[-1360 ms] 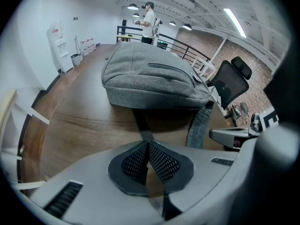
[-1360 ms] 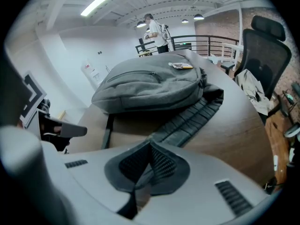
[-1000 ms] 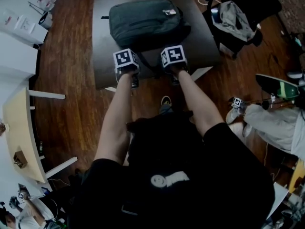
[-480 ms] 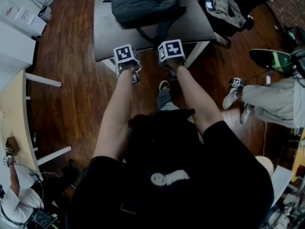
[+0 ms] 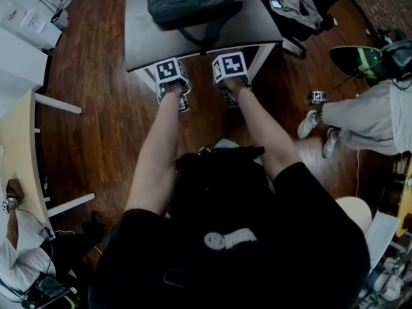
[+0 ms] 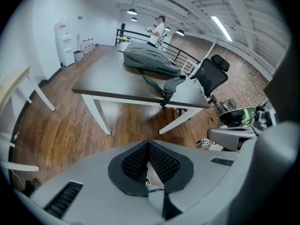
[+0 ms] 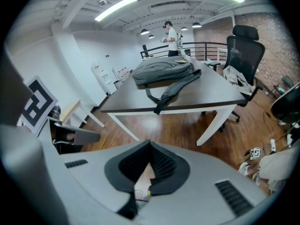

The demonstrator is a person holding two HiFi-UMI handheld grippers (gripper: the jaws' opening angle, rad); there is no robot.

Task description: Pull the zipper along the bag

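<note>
Off near edge of tabletop (image 5: 148,44), well short of dark bag (image 5: 190,2) lying at far side. Holds left tongs (image 6: 148,146) and right tongs (image 7: 150,146) pressed together, empty. Best to step in, part tongs, pin bag with one, pinch zipper pull with other, draw steadily along track.

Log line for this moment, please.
left gripper: shut, empty | right gripper: shut, empty | bag: on table, not held
</note>
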